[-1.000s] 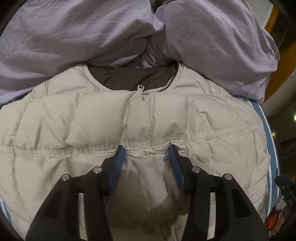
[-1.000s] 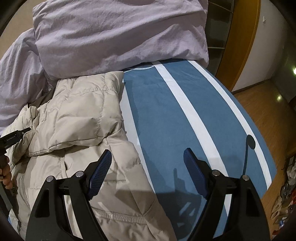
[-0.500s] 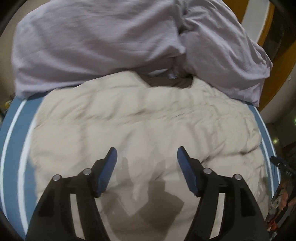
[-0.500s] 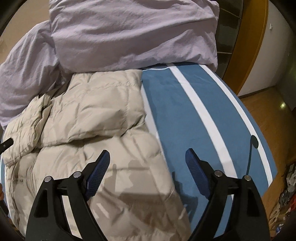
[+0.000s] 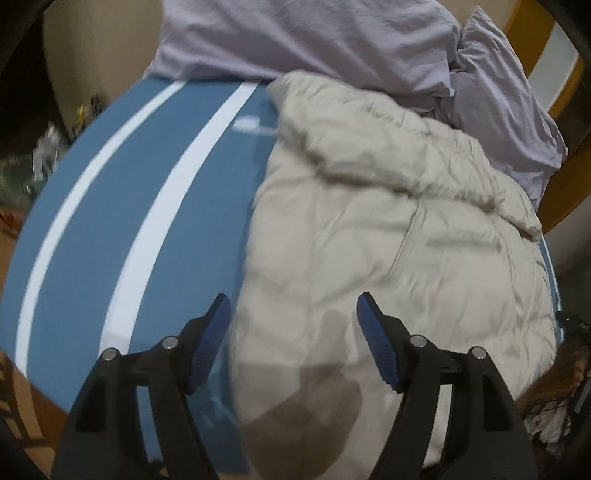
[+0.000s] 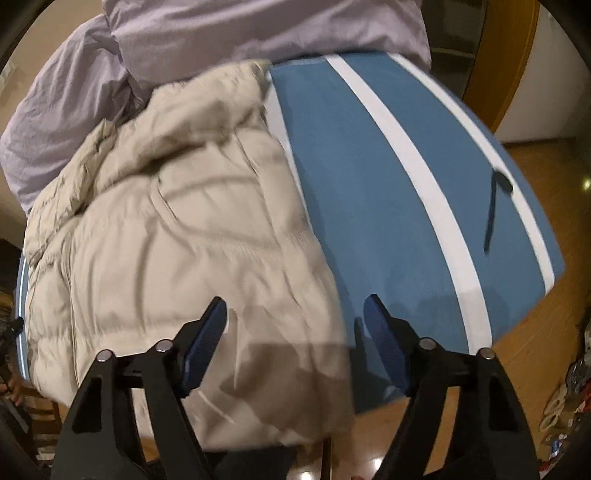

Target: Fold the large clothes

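Note:
A beige puffer jacket [image 5: 388,240] lies on a blue bed cover with white stripes [image 5: 140,206]. It also shows in the right wrist view [image 6: 177,236], where its near end hangs over the bed's front edge. My left gripper [image 5: 293,332] is open and empty, above the jacket's near left edge. My right gripper [image 6: 295,332] is open and empty, above the jacket's near right edge, where it meets the blue cover [image 6: 369,184].
A lilac duvet [image 5: 332,40] is heaped at the far end of the bed, against the jacket's top; it also shows in the right wrist view [image 6: 221,33]. Wooden floor [image 6: 517,332] lies past the bed's right and near edges. Clutter sits on the floor at left [image 5: 40,155].
The left gripper let go of the jacket and opened. Both grippers pulled back towards the near end of the bed; the left swung left, showing the blue cover.

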